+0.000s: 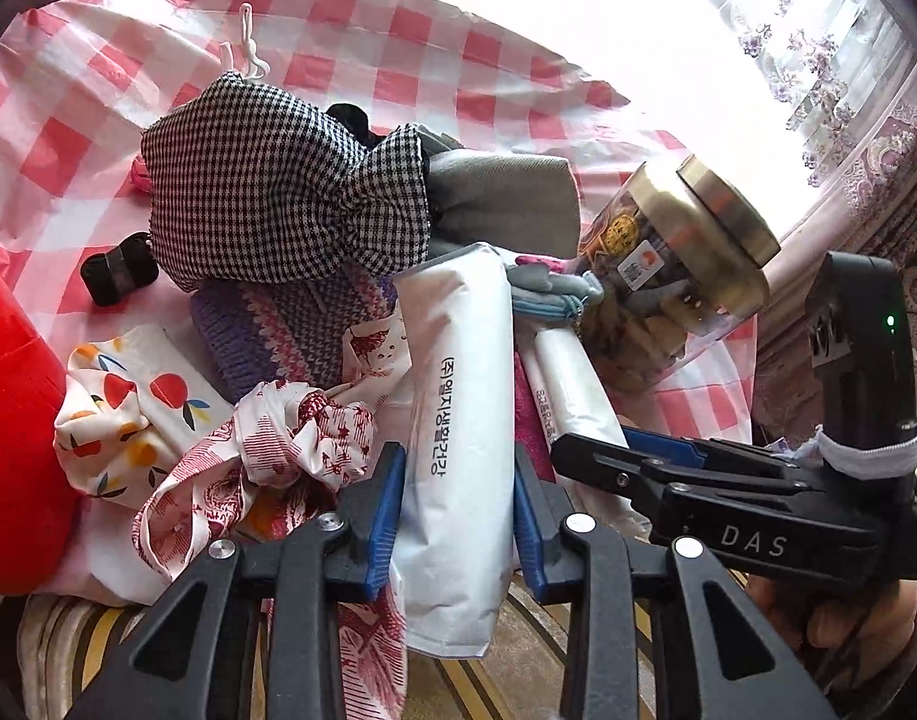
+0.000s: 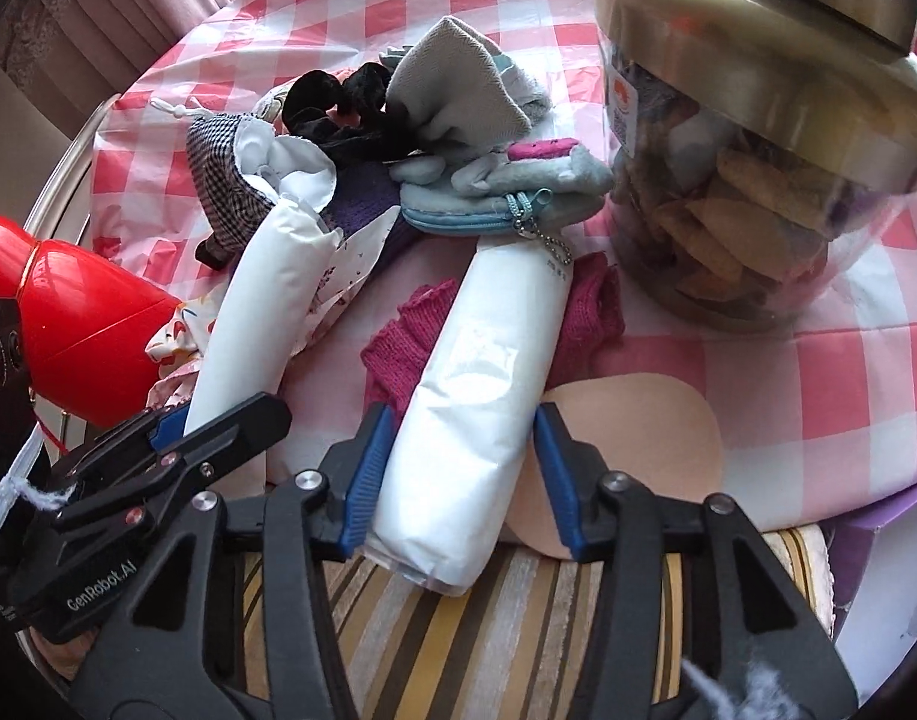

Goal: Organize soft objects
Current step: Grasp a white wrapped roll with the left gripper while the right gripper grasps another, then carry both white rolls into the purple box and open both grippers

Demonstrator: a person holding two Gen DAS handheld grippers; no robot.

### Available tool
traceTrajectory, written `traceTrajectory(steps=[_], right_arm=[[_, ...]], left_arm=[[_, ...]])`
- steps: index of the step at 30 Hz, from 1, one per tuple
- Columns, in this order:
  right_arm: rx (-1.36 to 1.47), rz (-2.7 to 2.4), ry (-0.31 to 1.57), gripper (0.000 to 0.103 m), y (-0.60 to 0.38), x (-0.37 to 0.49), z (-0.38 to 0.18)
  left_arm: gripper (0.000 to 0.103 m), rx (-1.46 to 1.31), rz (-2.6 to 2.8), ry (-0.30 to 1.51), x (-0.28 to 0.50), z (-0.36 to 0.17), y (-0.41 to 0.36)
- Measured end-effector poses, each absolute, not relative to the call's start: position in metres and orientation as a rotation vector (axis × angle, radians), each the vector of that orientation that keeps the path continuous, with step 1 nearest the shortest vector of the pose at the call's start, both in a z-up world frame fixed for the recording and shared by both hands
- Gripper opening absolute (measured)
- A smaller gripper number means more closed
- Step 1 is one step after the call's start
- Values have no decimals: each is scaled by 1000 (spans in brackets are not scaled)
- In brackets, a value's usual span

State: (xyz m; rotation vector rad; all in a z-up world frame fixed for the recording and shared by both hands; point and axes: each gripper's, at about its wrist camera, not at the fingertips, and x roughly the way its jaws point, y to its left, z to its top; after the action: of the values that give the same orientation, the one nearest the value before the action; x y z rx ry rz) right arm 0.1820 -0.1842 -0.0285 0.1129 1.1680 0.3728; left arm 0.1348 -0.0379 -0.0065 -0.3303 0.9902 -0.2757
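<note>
The right gripper (image 2: 458, 474) straddles a white packet (image 2: 476, 396) lying beside a snack jar (image 2: 758, 180).

surface: checked tablecloth (image 2: 776, 372) | on it: snack jar (image 2: 752, 192), heap of soft items (image 1: 290, 252)

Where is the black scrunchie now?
In the right wrist view, the black scrunchie lies upper middle, on the pile between the checked pouch and the grey cloth.

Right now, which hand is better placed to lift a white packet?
Left: the left gripper clamps the printed white packet; the right gripper only straddles the other white packet, one pad clear.
</note>
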Motion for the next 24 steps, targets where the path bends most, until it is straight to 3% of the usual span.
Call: traceTrajectory(steps=[13,24], right_arm=[[151,415,1083,50,-227,119,13],[213,174,989,50,-368,66,33]], left_arm=[[35,-354,-276,954,102,26,-32],[35,-282,-439,989,105,48,-156]])
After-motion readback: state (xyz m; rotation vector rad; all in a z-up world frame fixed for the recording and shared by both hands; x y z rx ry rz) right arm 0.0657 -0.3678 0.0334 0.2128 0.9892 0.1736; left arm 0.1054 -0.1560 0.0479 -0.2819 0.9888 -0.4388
